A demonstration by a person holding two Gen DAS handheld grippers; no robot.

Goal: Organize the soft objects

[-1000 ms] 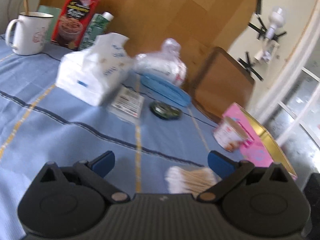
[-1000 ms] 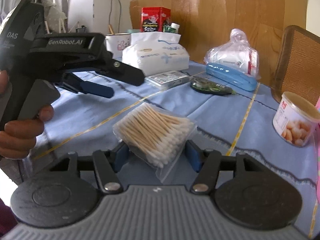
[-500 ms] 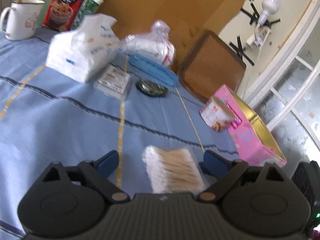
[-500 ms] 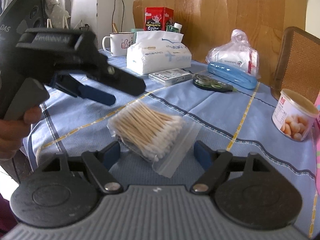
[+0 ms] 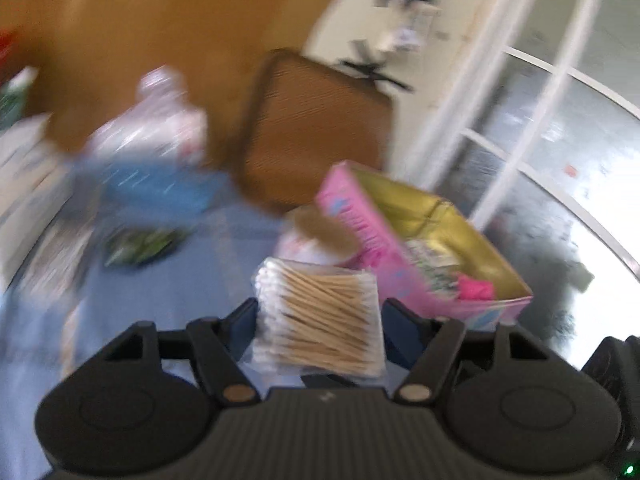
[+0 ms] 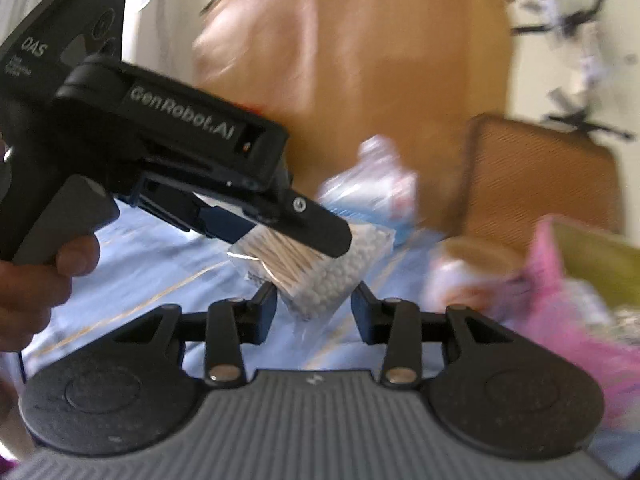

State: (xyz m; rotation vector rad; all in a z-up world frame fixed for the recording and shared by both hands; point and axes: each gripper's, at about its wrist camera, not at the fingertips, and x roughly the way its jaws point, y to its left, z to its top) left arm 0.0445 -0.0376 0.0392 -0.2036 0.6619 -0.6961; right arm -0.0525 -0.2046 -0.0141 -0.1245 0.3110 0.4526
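A clear bag of cotton swabs [image 5: 320,312] sits between the blue pads of my left gripper [image 5: 318,320], which is shut on it and holds it above the blue tablecloth. In the right wrist view the same bag [image 6: 320,268] hangs under the left gripper's fingers [image 6: 304,224]. My right gripper [image 6: 314,304] is open just below the bag, its jaws apart on either side. A pink box [image 5: 420,248] with a gold inside stands to the right, with soft items in it.
A round tin [image 5: 316,236] stands beside the pink box. A blue case [image 5: 160,188], a plastic bag [image 5: 156,132] and a dark green lid [image 5: 140,244] lie further back, all blurred. A brown chair back [image 6: 536,176] stands behind the table.
My left gripper closed on the swab bag, lifted it off the cloth and swung right toward the pink box. My right gripper let go of the bag and opened.
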